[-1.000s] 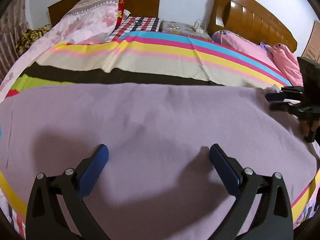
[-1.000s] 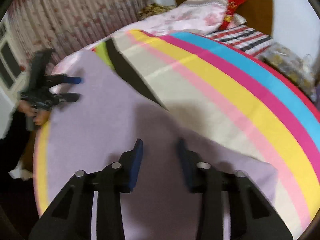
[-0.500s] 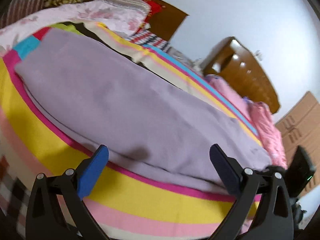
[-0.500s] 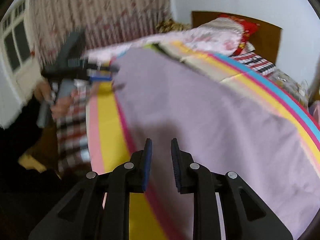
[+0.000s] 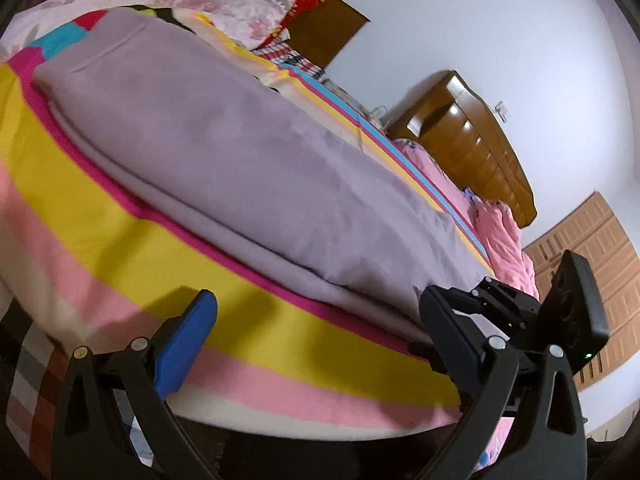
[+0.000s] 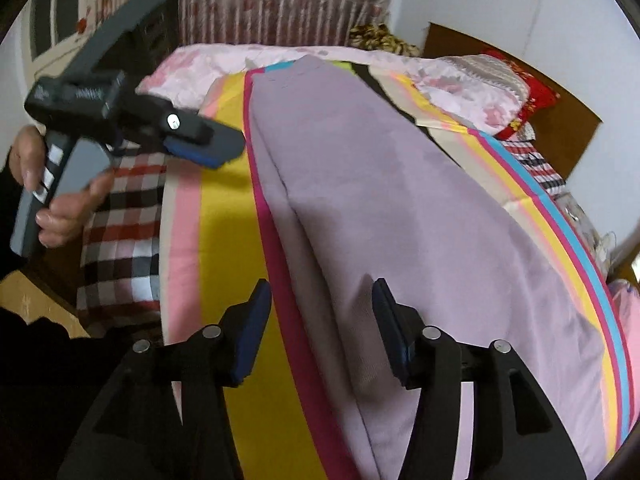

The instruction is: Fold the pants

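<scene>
- Lilac soft-knit pants (image 6: 420, 216), lying lengthwise along the near edge of a bed under a rainbow-striped bedspread (image 6: 224, 240), already doubled leg over leg judging by the stacked edges.
- Right hand-held gripper (image 6: 320, 332) low over one end of the pants, jaws just widened and apart, layered long edge running between them, pads not pressing on the cloth.
- Left hand-held gripper (image 5: 316, 344) off the mattress edge near the other end, blue pads (image 5: 188, 340) wide apart, nothing between them; seen from the right wrist view, carried in a hand (image 6: 60, 196) beside a checked sheet (image 6: 120, 240).
- Likely next step: pinch both ends and carry one over the other.
- Risk: catching only the top layer, since the edges sit staggered, so the lower leg stays behind and the fold skews.
- Risk: nipping the bedspread with the pants, given fabric flat on fabric.
- Risk: pants sliding off the bed edge, being so near it.
</scene>
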The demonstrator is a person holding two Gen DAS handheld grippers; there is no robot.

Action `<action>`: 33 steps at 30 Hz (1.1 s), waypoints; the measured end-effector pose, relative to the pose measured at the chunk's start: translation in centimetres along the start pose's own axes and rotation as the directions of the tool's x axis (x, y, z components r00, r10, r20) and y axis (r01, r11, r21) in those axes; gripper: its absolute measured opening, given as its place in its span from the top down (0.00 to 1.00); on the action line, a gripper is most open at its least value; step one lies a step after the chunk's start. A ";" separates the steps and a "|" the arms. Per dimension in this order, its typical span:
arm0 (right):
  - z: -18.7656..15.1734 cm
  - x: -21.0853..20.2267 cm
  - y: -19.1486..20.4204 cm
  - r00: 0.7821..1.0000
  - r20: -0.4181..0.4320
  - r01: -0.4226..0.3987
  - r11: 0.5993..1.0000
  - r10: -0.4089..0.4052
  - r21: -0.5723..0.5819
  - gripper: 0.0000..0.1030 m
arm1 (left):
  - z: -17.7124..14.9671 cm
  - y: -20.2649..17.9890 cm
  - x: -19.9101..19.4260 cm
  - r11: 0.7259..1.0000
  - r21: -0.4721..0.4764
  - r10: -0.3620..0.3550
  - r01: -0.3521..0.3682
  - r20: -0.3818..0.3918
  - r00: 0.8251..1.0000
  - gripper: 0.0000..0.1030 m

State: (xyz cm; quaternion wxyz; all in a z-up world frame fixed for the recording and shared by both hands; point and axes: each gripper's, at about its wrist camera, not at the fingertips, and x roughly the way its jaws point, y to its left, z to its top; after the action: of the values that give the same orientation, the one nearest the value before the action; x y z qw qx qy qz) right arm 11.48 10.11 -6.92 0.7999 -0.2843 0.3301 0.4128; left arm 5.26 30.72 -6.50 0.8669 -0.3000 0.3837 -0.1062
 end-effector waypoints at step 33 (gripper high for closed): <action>-0.8 0.2 2.2 0.992 0.029 0.123 0.980 -0.120 -0.154 0.97 | -0.9 -2.8 2.0 0.972 -0.040 -0.232 0.230 -0.066 0.971 0.02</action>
State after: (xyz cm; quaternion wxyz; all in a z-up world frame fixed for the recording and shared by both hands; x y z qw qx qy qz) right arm 9.47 10.74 -7.92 0.8021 -0.3614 0.2711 0.3905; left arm 6.12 27.25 -6.51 0.8298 -0.3524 0.3780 -0.2106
